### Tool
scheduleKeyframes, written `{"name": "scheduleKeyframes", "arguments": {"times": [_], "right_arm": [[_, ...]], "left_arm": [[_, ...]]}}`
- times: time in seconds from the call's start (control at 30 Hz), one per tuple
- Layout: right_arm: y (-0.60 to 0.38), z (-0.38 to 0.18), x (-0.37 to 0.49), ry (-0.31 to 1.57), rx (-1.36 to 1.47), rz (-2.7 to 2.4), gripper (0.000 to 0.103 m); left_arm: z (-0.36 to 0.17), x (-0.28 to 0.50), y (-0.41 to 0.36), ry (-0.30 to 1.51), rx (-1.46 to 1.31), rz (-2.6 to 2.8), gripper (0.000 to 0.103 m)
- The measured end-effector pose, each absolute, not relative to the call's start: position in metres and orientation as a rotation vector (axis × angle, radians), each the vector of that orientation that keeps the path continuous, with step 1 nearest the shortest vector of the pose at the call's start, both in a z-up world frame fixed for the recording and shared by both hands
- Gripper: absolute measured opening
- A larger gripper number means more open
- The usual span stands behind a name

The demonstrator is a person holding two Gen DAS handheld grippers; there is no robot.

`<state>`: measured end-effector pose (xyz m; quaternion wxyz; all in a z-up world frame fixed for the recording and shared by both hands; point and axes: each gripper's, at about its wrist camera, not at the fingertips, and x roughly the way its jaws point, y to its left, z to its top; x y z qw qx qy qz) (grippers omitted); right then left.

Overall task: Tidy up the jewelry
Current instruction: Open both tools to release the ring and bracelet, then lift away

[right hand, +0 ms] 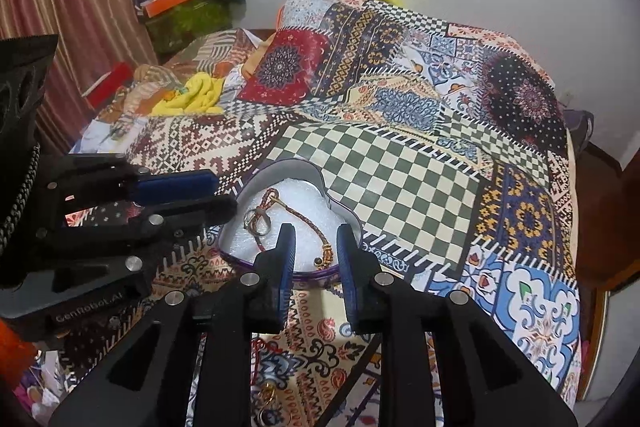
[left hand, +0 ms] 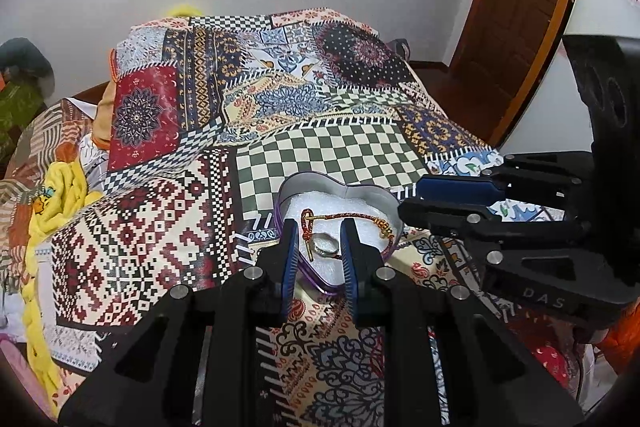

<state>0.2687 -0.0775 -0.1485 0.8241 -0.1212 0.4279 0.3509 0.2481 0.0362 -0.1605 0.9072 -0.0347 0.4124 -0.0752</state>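
A heart-shaped purple tin [left hand: 288, 187] [right hand: 344, 215] with white foam lining sits on the patterned bedspread. In it lie a red-and-gold braided bracelet [left hand: 348, 215] [right hand: 310, 227] and a silver ring [left hand: 325, 245] [right hand: 256, 221]. My left gripper [left hand: 320, 239] is open and empty, fingers over the tin's near edge, straddling the ring. My right gripper [right hand: 316, 247] is open and empty, at the tin's near edge over the bracelet's beads. Each gripper shows from the side in the other's view [left hand: 448, 197] [right hand: 180, 195]. More jewelry [right hand: 266, 393] lies on the bedspread beneath the right gripper.
The patchwork bedspread [left hand: 328, 147] covers the bed and a pillow mound at the back. Yellow cloth [right hand: 196, 95] and clutter lie at the far left. A striped curtain [right hand: 80, 7] and a wooden door [left hand: 520, 7] flank the bed.
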Motion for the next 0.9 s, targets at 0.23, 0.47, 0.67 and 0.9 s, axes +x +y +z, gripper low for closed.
{"name": "scheduleKeyframes", "arguments": {"times": [0.23, 0.47, 0.67, 0.9], "right_arm": [[-0.086, -0.131, 0.252, 0.878, -0.251, 0.730, 0.019], [-0.101, -0.120, 0.230, 0.877, -0.234, 0.734, 0.020], [-0.113, -0.121, 0.212, 0.885, -0.228, 0.713, 0.021], [-0.126, -0.137, 0.196, 0.929, -0.196, 0.713, 0.041]], "left_arm": [[-0.140, 0.225, 0.035, 0.812, -0.065, -0.155, 0.029], [-0.130, 0.202, 0.030, 0.803, -0.049, -0.159, 0.031], [-0.133, 0.184, 0.024, 0.823, -0.045, -0.168, 0.033], [-0.150, 0.167, 0.017, 0.863, -0.029, -0.175, 0.033]]}}
